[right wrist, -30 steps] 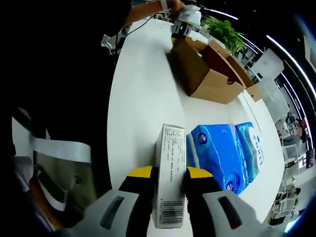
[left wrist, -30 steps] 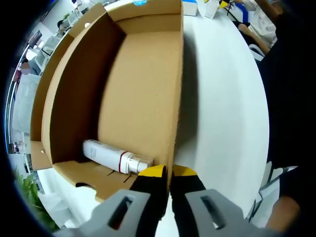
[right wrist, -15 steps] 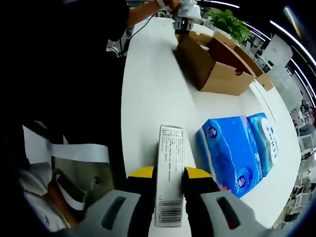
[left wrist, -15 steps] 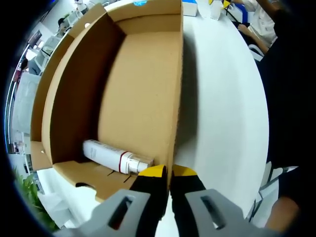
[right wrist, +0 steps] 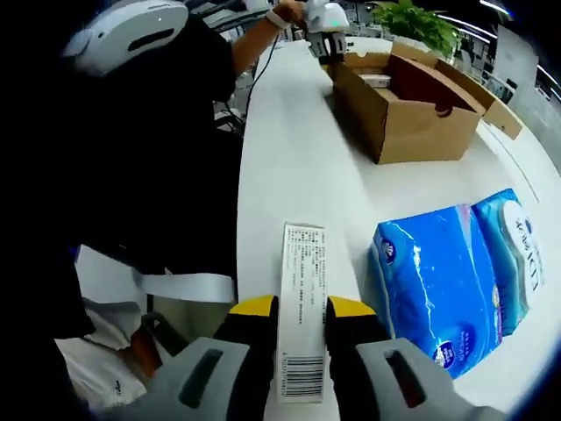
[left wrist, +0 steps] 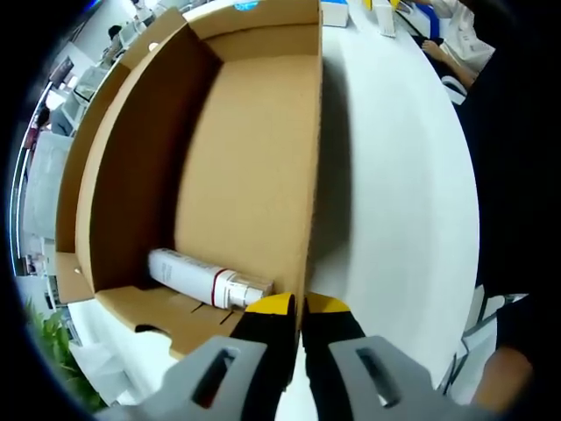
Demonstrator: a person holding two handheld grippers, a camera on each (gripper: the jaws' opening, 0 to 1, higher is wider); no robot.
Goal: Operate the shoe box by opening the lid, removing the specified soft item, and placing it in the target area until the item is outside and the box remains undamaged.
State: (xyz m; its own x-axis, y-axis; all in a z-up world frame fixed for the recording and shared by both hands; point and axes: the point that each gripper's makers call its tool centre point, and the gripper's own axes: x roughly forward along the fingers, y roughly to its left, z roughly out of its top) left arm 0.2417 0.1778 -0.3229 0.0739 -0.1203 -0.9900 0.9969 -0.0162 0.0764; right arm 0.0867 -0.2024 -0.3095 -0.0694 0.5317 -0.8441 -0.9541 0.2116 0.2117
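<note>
Jaws of left gripper (left wrist: 299,309) pinch shoe box (left wrist: 250,167) wall, right gripper (right wrist: 301,309) clamps carton (right wrist: 301,307).

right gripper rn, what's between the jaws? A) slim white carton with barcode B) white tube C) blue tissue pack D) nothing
A: the right gripper is shut on the slim white carton, barcode end toward the camera; the blue tissue pack lies beside it on the table, untouched.

White table (right wrist: 298,167) bears a shoe box (right wrist: 408,105) and blue tissue packs (right wrist: 447,281).
</note>
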